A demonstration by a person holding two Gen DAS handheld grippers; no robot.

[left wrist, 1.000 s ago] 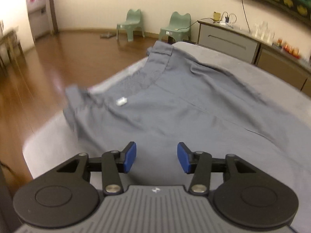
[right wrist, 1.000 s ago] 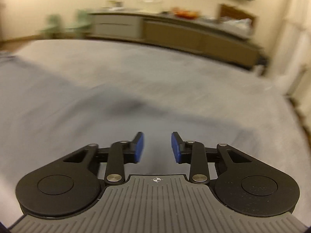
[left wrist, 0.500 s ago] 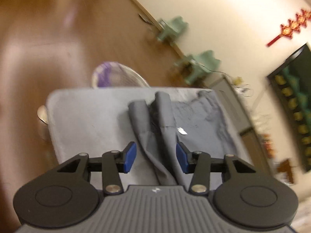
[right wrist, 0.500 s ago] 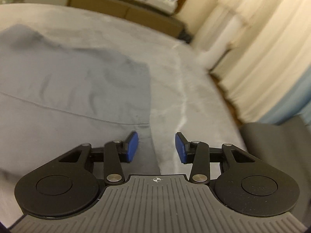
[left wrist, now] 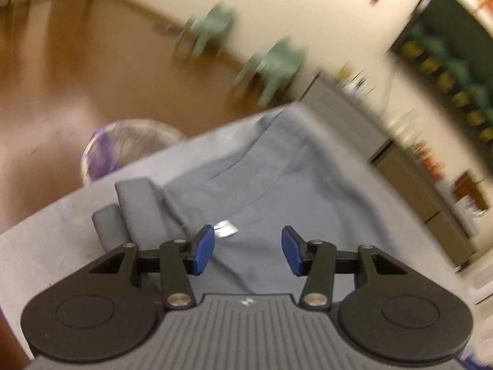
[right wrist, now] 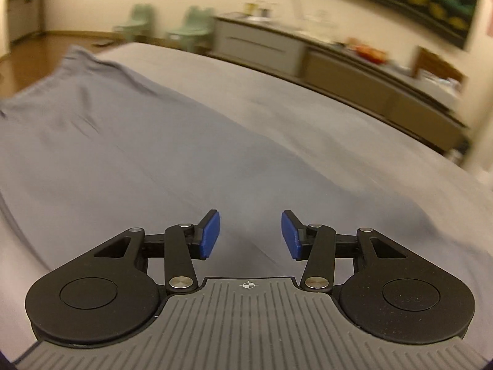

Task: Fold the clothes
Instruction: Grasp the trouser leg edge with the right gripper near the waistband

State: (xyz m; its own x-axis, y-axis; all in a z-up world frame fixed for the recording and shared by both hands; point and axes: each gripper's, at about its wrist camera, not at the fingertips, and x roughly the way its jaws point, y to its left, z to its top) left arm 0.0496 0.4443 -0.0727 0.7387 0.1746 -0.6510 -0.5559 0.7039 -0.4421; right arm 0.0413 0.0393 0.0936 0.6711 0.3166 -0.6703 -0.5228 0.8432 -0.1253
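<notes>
Garment [left wrist: 277, 185] label [left wrist: 226, 227] (left view only)

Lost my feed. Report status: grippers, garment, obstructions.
Left gripper open, empty, above garment's white tag. Right gripper open, empty. Grey garment spread on bed, one end bunched. Nothing on top.

The left gripper [left wrist: 246, 249] is built from matte black linkage arms tipped with blue rectangular pads [left wrist: 203, 248]. Two round black discs flank a grey ribbed housing, on which a small white mark is printed. Silver screw heads are set at the arm pivots. The right gripper [right wrist: 250, 235] is made the same way, with blue pads [right wrist: 210, 234], and its grey ribbed housing is marked with a white crosshair.
</notes>
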